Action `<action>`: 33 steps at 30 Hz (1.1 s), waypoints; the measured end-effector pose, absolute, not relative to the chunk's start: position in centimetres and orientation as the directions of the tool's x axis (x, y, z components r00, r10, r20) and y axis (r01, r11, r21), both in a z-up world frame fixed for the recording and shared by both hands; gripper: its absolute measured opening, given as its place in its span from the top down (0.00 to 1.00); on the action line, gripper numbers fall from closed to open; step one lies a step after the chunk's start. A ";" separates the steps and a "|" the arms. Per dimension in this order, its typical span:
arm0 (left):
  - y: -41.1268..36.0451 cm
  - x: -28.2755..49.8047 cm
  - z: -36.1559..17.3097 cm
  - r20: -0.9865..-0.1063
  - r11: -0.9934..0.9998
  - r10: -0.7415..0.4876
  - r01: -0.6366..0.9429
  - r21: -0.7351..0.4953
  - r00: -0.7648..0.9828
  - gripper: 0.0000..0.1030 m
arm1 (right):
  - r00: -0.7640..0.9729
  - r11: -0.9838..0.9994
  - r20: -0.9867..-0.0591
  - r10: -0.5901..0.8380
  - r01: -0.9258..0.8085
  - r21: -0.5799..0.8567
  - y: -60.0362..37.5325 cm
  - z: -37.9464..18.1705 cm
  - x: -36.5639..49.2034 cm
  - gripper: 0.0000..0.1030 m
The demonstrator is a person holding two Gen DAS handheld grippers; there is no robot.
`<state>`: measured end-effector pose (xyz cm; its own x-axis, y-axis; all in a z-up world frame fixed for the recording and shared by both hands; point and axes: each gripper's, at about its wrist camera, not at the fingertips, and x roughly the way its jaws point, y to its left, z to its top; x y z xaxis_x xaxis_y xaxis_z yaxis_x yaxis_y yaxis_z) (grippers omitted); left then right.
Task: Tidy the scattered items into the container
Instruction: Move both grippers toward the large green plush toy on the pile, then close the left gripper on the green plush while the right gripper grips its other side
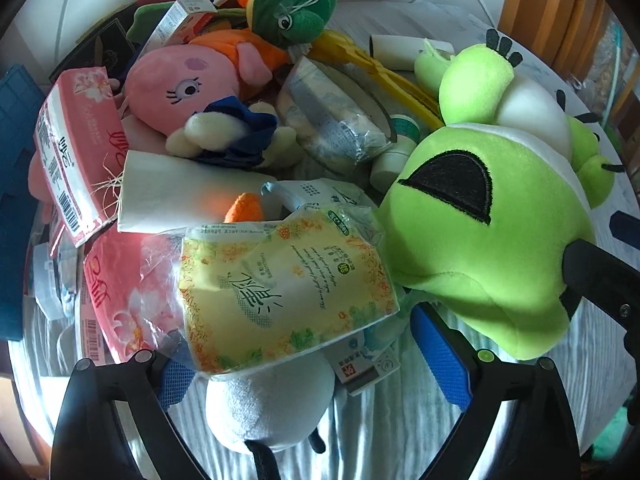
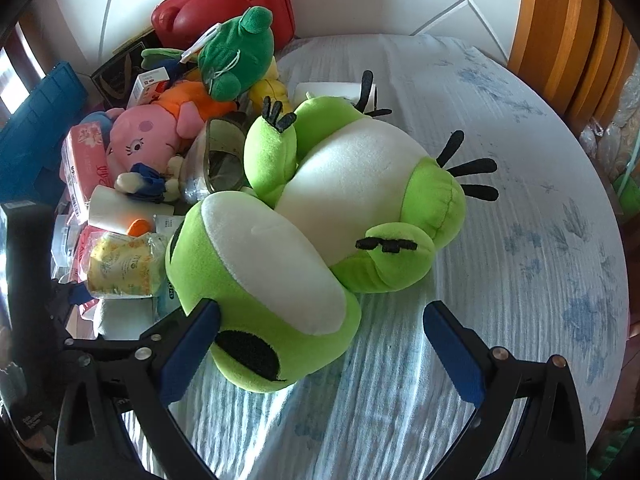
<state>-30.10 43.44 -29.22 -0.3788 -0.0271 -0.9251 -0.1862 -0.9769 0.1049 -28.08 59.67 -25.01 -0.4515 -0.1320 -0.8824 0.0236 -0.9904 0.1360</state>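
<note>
Lime-green frog plush [image 2: 320, 216] lies belly-up, white-chested, black-toed.

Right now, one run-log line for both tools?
left tool: open over yellow tissue pack | right tool: open, left pad at lime plush, not clamped | container: none identified

Readable text is sparse: the yellow tissue pack [image 1: 288, 292] has large Chinese characters, roughly "清风", plus small cursive English too fine to read. Left of it, both pink tissue packs [image 1: 76, 152] carry Chinese print and barcodes, illegible. Below the yellow pack, a red tag [image 1: 345, 369] reads roughly "36".
</note>
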 end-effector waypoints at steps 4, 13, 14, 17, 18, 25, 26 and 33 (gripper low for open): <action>43.3 -30.2 -28.8 -0.923 -0.978 -0.016 -0.185 0.094 -0.384 0.13 | -0.474 -0.992 -0.873 -0.117 0.006 0.129 59.9 -24.2 -27.9 0.04; 43.6 -29.3 -23.8 -0.904 -0.992 0.029 -0.121 0.026 -0.427 0.20 | -0.516 -0.992 -0.853 -0.079 -0.040 0.117 63.4 -22.2 -28.3 0.10; 44.0 -29.3 -23.5 -0.902 -0.995 0.020 -0.098 0.025 -0.431 0.20 | -0.517 -0.992 -0.852 -0.083 -0.036 0.119 64.0 -22.0 -28.7 0.10; 45.6 -28.9 -23.5 -0.907 -1.000 -0.019 -0.007 0.024 -0.421 0.20 | -0.520 -0.993 -0.847 -0.110 0.031 0.110 65.7 -21.7 -30.4 0.10; 46.1 -28.6 -23.7 -0.909 -0.999 -0.032 0.027 0.023 -0.415 0.20 | -0.513 -0.992 -0.848 -0.128 0.063 0.112 66.2 -21.8 -31.1 0.10; 47.6 -26.0 -22.8 -0.915 -0.980 -0.106 0.199 0.029 -0.390 0.20 | -0.429 -0.955 -0.871 -0.240 0.265 0.132 68.6 -22.6 -34.4 0.10; 47.5 -25.6 -22.4 -0.913 -0.976 -0.108 0.216 0.023 -0.393 0.20 | -0.419 -0.950 -0.872 -0.251 0.281 0.139 68.6 -22.6 -34.8 0.10; 50.2 -25.1 -22.7 -0.906 -0.964 -0.061 0.261 -0.056 -0.418 0.17 | -0.306 -0.925 -0.906 -0.294 0.331 0.188 67.9 -26.7 -36.9 0.10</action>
<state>-25.11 50.17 -22.66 -0.4185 -0.0608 -0.9062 0.2608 -0.9638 -0.0558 -36.86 67.90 -26.69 -0.3063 -0.2937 -0.9055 0.3314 -0.9246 0.1878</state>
